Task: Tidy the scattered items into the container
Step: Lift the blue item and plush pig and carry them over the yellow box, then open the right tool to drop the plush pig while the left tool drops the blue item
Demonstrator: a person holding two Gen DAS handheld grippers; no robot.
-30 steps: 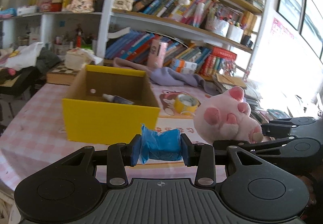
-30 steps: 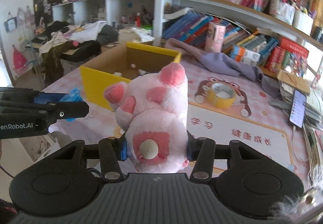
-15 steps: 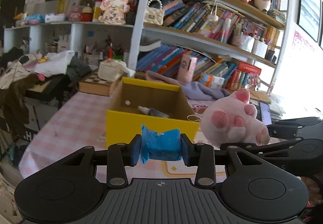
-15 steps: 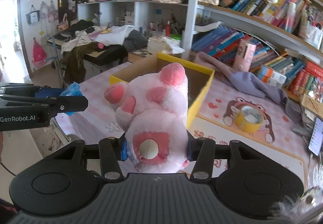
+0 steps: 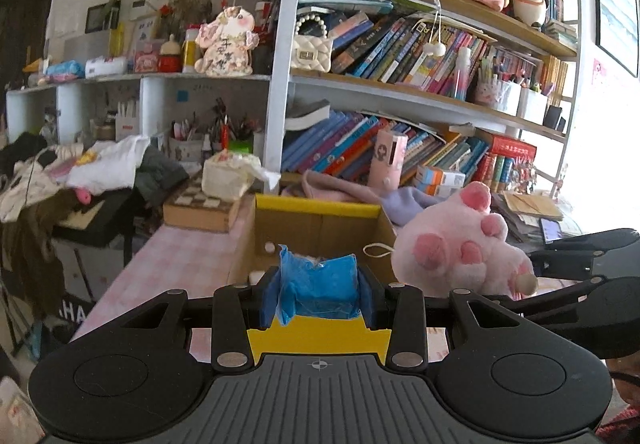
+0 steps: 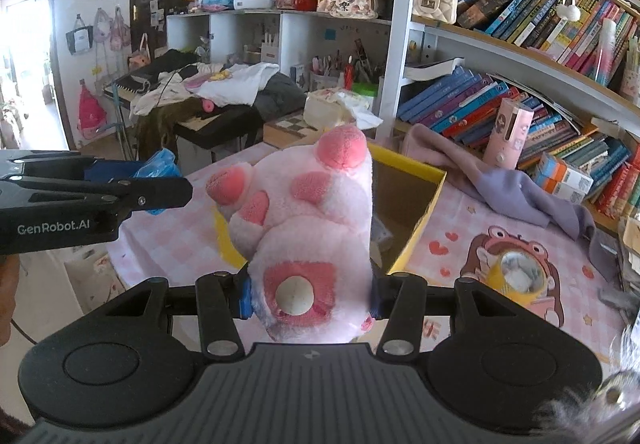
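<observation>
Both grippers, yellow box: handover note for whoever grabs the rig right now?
Left gripper: shut on blue plastic packet, at the near wall of the yellow box.
Right gripper: shut on pink plush paw, in front of the box.
Done: both items picked up; at least one small item shows in the box.
Left: release both into the box; then the yellow tape roll on the mat.

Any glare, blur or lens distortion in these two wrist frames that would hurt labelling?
Left wrist view: the right edge is blown out by daylight, shelves bow from fisheye, but the blue packet and yellow box are sharp. Right wrist view: the doorway at far left is overexposed, the pink plush is crisp, and the tape roll slightly soft.
</observation>
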